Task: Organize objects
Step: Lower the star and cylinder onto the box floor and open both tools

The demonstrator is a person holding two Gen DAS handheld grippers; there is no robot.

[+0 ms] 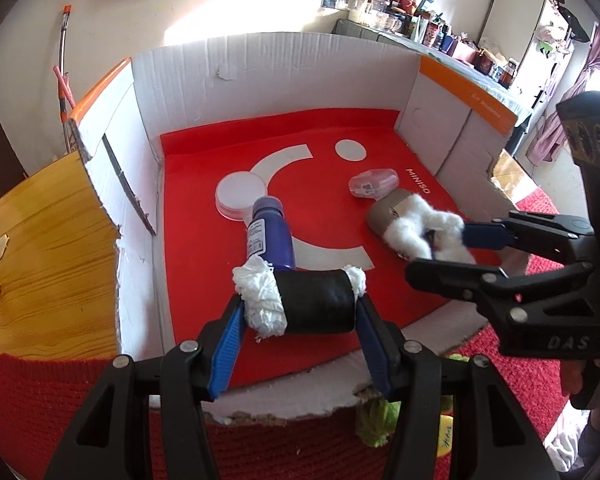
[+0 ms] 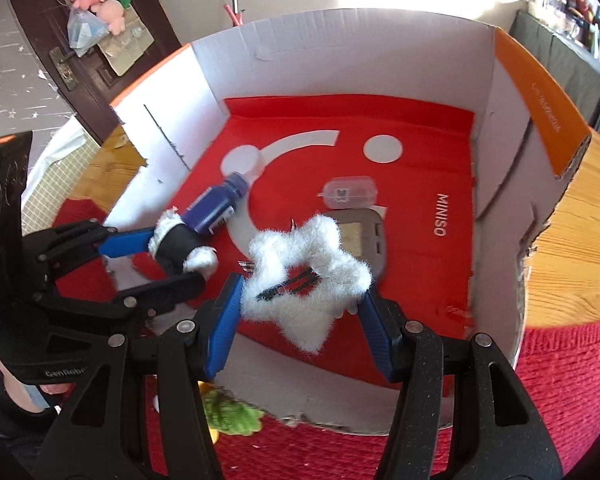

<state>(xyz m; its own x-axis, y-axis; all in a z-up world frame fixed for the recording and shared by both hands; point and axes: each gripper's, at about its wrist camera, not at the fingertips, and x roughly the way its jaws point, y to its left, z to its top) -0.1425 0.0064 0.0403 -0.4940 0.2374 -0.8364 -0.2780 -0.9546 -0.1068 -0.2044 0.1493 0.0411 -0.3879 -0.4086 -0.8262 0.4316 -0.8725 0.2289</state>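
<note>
Red knitted cloth (image 2: 572, 380) covers the wooden tabletop (image 1: 48, 248) nearest me, its ribbed weave rough under the torn front edge of a white corrugated cardboard box (image 1: 260, 64) with orange-trimmed flaps. Closest in the left wrist view, the left gripper (image 1: 300, 312) points steeply down into the box, its ribbed blue pads (image 1: 228, 344) partly spread and pressed on the two ends of a black cylinder (image 1: 316, 300) stuffed with crumpled white tissue, which it holds crosswise just above the floor. To its right, the right gripper (image 2: 304, 300) tilts down at much the same angle, its pads pinching a fluffy white star-shaped hair clip (image 2: 308, 276) with a dark metal clasp across its open middle; a bit of the person's hand shows behind each tool. Under both lies a smooth red liner (image 1: 204, 280) printed with a white smile and dot. Just beyond the cylinder a glossy purple bottle (image 1: 268, 236) lies on its side, its cap toward a round, flat white lid (image 1: 242, 194). Beyond the fluffy clip rests a rounded tan device (image 2: 364, 236), and past that a small clear plastic case (image 2: 348, 194). Farther back, a cluttered shelf (image 1: 428, 28) runs along the sunlit wall.
</note>
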